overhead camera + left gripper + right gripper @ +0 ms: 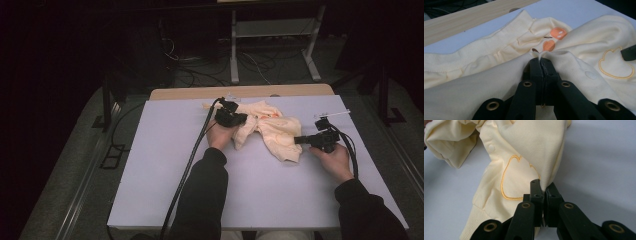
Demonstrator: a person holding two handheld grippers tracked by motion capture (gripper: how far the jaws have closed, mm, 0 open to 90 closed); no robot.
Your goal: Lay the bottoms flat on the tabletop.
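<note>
A pale yellow baby garment (270,127) with orange prints lies crumpled on the far middle of the white table (250,190). My left gripper (244,118) pinches a fold of the garment (499,75) near its ribbed waistband, jaws shut on the cloth at the left gripper's tips (543,61). My right gripper (297,140) is shut on an edge of the garment (524,170) beside an embroidered outline, at the right gripper's tips (543,185). The cloth stretches slackly between the two grippers.
A wooden strip (240,92) runs along the table's far edge. Behind it stand a metal frame (272,30) and loose cables (200,70) on the floor. Black cables trail from both grippers toward the near edge.
</note>
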